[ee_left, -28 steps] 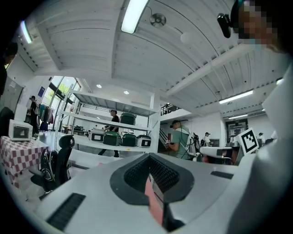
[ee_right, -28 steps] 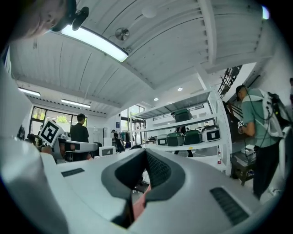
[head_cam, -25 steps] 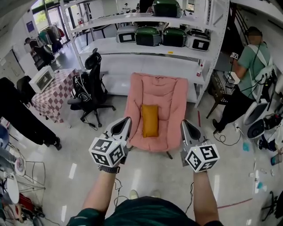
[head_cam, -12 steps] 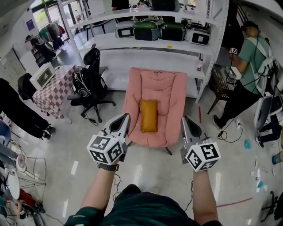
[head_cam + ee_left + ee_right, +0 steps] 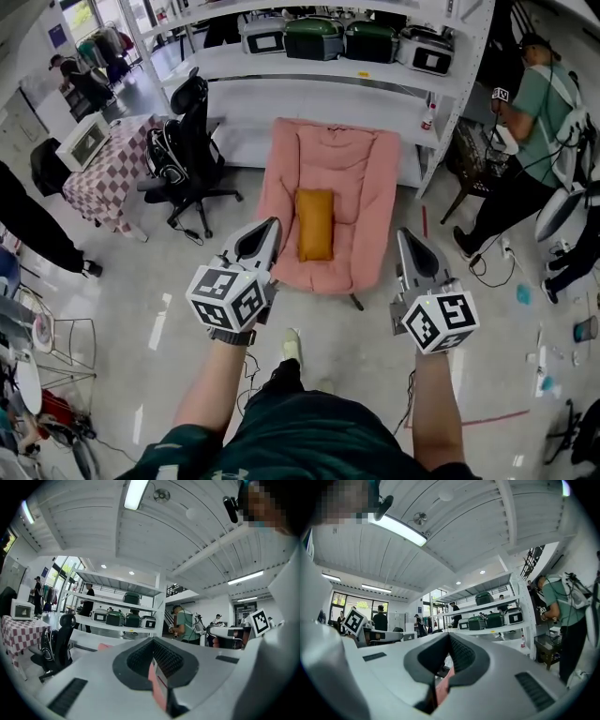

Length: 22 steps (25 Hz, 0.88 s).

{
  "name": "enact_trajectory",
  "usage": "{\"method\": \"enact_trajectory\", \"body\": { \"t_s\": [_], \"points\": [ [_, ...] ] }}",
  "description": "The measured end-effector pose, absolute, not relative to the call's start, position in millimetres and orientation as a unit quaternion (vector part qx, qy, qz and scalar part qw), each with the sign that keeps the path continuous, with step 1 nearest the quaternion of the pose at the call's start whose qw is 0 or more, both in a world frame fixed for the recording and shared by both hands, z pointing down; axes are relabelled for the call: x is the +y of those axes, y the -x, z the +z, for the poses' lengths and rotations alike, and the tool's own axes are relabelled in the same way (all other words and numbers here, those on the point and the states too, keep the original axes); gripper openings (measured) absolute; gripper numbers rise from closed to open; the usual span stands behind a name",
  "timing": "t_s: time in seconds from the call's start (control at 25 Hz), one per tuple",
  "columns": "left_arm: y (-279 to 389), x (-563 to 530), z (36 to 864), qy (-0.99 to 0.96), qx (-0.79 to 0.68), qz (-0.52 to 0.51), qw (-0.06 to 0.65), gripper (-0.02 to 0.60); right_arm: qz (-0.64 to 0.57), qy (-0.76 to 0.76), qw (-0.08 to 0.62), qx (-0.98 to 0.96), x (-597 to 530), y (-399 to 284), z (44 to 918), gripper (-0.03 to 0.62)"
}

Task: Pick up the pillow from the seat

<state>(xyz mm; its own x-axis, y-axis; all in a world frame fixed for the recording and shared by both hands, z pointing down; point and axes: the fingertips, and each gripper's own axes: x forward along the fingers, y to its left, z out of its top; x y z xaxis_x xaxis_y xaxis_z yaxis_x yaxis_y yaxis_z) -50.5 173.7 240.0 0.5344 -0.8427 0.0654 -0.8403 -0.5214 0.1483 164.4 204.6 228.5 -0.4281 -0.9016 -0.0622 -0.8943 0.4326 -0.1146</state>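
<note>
An orange pillow [image 5: 315, 224] lies upright in the middle of the seat of a pink padded chair [image 5: 338, 159]. Both grippers are held level in front of the chair, short of its front edge. My left gripper [image 5: 266, 230] points at the chair's left front and is shut, with nothing in it. To the right of the chair's front corner, my right gripper [image 5: 410, 240] has its jaws together and also holds nothing. In the left gripper view the closed jaws [image 5: 153, 642] hide most of the chair. The right gripper view shows the same closed tip [image 5: 449, 637].
A black office chair [image 5: 187, 141] stands left of the pink chair, with a checkered table [image 5: 105, 187] and a microwave beyond it. White shelves [image 5: 328, 89] with cases run behind. A person [image 5: 527, 131] works at the right, near cables on the floor.
The person has stepped toward the chair, and a foot now shows below the grippers. Both grippers have come forward with the view. Their jaws look the same.
</note>
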Motion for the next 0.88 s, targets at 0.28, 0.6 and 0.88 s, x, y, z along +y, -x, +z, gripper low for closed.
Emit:
{"method": "enact_trajectory", "body": {
  "t_s": [0.28, 0.6, 0.88],
  "points": [
    [64, 127, 257, -0.872, -0.481, -0.002, 0.092, 0.005, -0.042, 0.527, 0.056, 0.847, 161, -145, 239, 0.002],
    [95, 43, 285, -0.873, -0.473, 0.003, 0.12, 0.005, -0.061, 0.527, 0.041, 0.847, 79, -104, 259, 0.002],
    [118, -37, 317, -0.88, -0.453, 0.015, 0.145, 0.006, -0.076, 0.539, 0.024, 0.838, 4, -69, 282, 0.002]
  ]
}}
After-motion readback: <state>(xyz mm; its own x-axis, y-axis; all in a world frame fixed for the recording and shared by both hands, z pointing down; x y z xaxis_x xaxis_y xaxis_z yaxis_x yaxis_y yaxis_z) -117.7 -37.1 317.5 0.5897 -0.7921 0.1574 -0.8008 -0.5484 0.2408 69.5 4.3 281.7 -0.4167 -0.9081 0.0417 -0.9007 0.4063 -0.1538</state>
